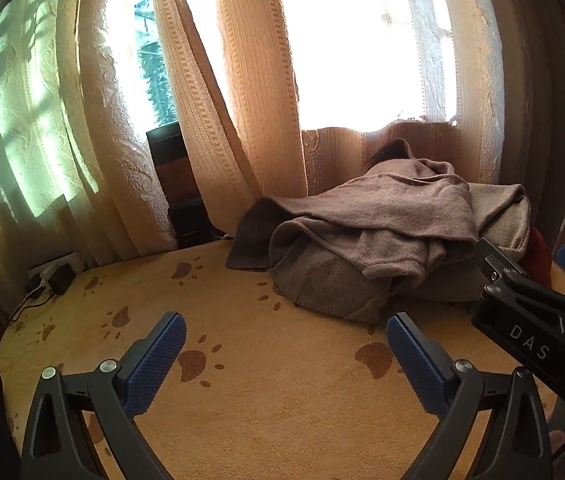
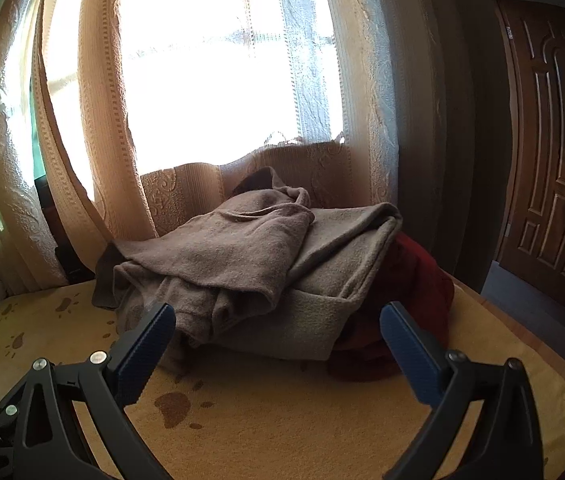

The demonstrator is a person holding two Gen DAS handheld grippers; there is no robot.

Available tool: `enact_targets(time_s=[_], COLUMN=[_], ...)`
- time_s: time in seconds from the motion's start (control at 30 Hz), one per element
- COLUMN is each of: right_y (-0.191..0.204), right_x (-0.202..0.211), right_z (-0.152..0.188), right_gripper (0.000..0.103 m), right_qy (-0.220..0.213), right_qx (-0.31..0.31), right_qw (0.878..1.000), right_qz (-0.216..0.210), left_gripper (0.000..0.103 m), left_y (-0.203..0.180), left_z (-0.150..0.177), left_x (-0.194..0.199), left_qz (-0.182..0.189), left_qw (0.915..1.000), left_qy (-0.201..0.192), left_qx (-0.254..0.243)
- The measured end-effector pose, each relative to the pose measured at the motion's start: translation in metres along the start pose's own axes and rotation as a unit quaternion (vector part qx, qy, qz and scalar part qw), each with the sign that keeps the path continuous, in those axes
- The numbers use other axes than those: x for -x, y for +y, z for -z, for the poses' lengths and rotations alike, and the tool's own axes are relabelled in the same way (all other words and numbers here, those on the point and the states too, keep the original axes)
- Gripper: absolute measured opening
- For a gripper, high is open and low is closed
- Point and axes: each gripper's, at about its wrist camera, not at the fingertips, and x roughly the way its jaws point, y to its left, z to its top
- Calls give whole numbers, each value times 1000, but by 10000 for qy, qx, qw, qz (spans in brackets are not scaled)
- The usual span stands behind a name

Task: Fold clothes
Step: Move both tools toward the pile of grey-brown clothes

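Observation:
A heap of brown-grey woollen clothes point(image 1: 382, 232) lies rumpled on a yellow paw-print blanket point(image 1: 266, 364), in front of the curtains. From the right wrist the same heap point(image 2: 250, 256) fills the middle, with a dark red garment point(image 2: 402, 300) tucked under its right side. My left gripper point(image 1: 286, 334) hovers open over bare blanket, short of the heap, nothing between its blue pads. My right gripper point(image 2: 276, 324) is open too, its tips just before the heap's near edge. The right gripper's black body point(image 1: 538, 320) shows at the right of the left wrist view.
Beige curtains point(image 1: 218, 100) hang before a bright window behind the heap. A power strip with a black adapter point(image 1: 56, 276) and cable lies at the blanket's far left edge. A wooden door point(image 2: 554, 160) stands at the right. The blanket's edge drops off at the right point(image 2: 522, 328).

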Motion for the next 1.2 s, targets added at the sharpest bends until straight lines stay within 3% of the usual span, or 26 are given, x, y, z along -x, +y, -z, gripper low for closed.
enact_targets(time_s=[0.2, 0.4, 0.67, 0.97, 1.2], right_y=[0, 5, 16, 17, 16], right_x=[-18, -30, -75, -105, -99], right_z=[8, 14, 42, 67, 78], right_gripper=[103, 103, 103, 103, 103], right_qy=[75, 315, 1324, 2196, 2308], right_qx=[159, 237, 536, 610, 653], right_qw=[9998, 9990, 9897, 9735, 9708], right_qz=[117, 215, 112, 197, 92], left_gripper=[102, 102, 102, 103, 102], left_y=[16, 24, 58, 52, 58], left_z=[1, 23, 62, 54, 55], left_x=[-2, -58, -122, -119, -114], left_qz=[105, -26, 154, 145, 314], left_qw=[9993, 9973, 9766, 9754, 9749], left_qy=[239, 633, 1770, 1900, 1848], left_qx=[254, 361, 1214, 1112, 1202])
